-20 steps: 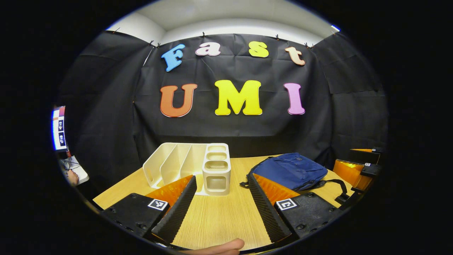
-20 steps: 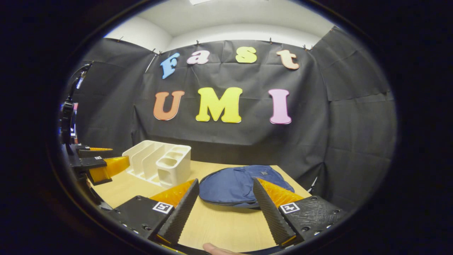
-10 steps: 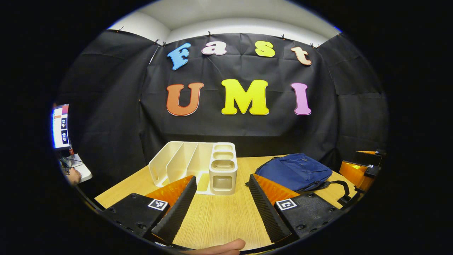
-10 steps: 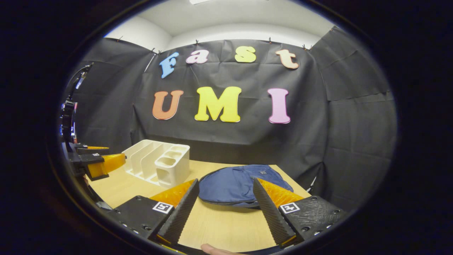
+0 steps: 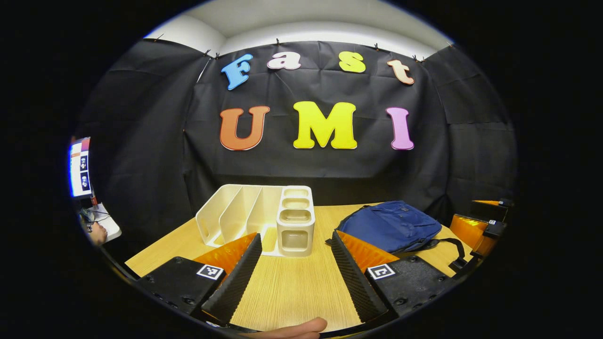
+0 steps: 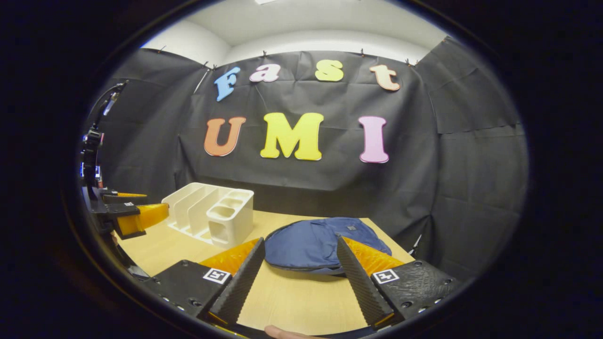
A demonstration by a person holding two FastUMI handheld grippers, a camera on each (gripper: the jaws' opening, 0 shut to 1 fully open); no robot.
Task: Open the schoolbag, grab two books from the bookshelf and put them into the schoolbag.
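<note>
Okay, your left tool (image 5: 294,245) and right tool (image 6: 297,249) both spread wide, holding nothing, above tabletop (image 5: 292,287); blue schoolbag (image 6: 311,245) lies closed beside white bookshelf (image 5: 264,219).

Bag (image 6: 320,245): near edge hidden behind right gripper's fingers (image 6: 351,275) in right gripper view; zipper too small to tell open or closed. Rack (image 5: 264,219): front corner covered by a left gripper finger (image 5: 238,273) in left gripper view. Screen (image 5: 79,167) cut off at the left edge.
</note>
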